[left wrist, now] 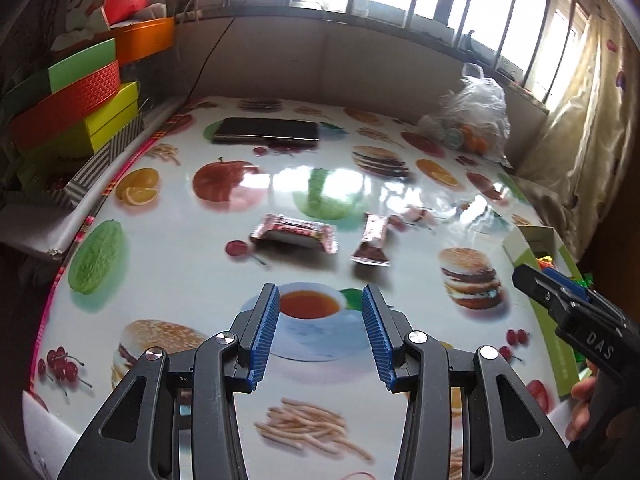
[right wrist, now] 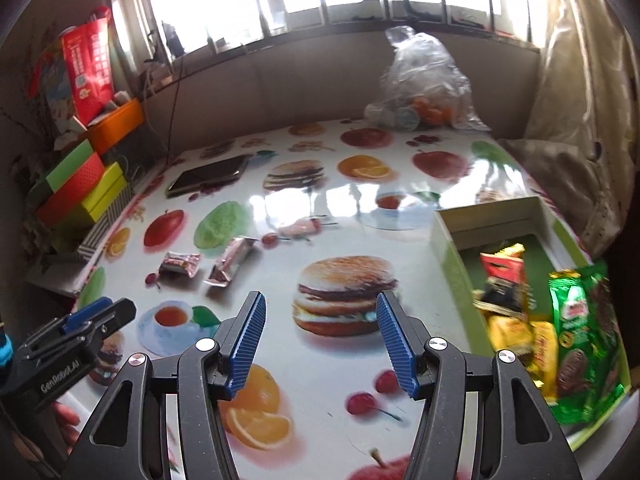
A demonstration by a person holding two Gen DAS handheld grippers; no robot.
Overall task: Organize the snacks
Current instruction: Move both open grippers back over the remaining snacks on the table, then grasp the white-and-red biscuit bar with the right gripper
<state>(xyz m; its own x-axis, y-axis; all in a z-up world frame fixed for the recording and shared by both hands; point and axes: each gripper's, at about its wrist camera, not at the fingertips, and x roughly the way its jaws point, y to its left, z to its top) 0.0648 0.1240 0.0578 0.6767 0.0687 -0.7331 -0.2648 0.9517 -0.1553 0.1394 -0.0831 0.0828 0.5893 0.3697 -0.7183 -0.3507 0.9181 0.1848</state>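
Note:
Two small pink-and-brown wrapped snacks lie on the food-print tablecloth: a wider one (left wrist: 295, 233) (right wrist: 180, 264) and a narrower one (left wrist: 373, 241) (right wrist: 232, 261) just right of it. My left gripper (left wrist: 320, 299) hovers open above the printed teacup, short of both snacks, nothing between its blue pads. My right gripper (right wrist: 320, 305) is open over the printed burger, also holding nothing. At the table's right edge a green tray (right wrist: 452, 248) (left wrist: 520, 250) holds several snacks, among them a green packet (right wrist: 580, 344) and yellow wrappers (right wrist: 520, 340). Each gripper shows at the edge of the other's view.
A dark phone (left wrist: 267, 131) (right wrist: 208, 176) lies at the far left of the table. A clear plastic bag (right wrist: 424, 80) (left wrist: 476, 116) with cups and oranges sits at the far edge. Coloured boxes (left wrist: 80, 96) are stacked off the left side. A curtain (right wrist: 576, 100) hangs on the right.

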